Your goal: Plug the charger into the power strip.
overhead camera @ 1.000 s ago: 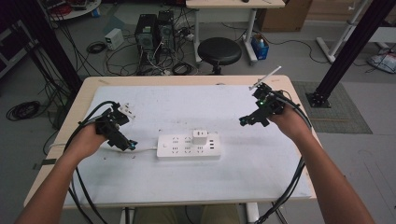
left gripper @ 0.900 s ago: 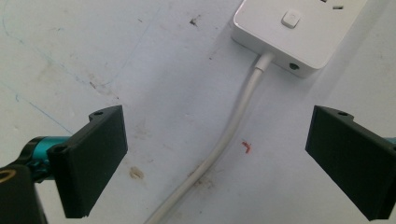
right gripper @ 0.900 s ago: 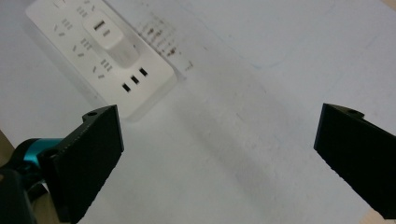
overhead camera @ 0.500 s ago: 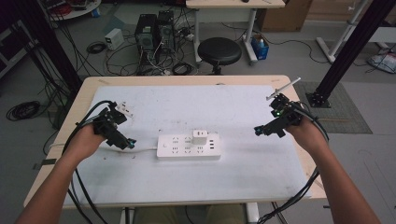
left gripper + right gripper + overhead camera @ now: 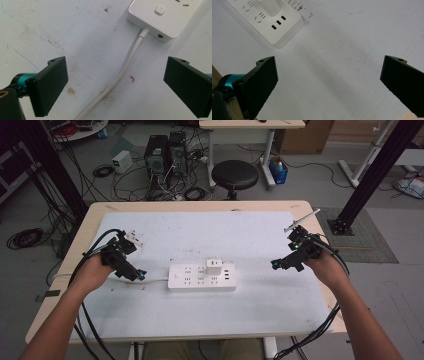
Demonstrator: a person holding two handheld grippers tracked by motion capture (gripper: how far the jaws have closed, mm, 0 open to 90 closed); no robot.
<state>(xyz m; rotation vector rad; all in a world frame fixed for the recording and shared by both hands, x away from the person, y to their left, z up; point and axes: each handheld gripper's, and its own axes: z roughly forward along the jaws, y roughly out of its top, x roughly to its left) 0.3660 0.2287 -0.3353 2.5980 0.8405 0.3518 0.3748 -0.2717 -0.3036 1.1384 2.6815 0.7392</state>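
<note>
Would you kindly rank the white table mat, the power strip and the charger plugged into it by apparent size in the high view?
1. White table mat, by far the largest.
2. Power strip, a long white block lying on the mat.
3. Charger, a small white cube seated in the strip's sockets, smallest.

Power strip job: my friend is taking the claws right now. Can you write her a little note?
Left claw: open, empty, above the strip's white cord.
Right claw: open, empty, right of the strip, over bare table.
Long white plastic power strip: flat mid-table on the white tabletop.
Small white cube-shaped charger: standing plugged in the strip's top.
Done: nothing gripped.
Left, probably: steady the strip and handle the charger.
</note>
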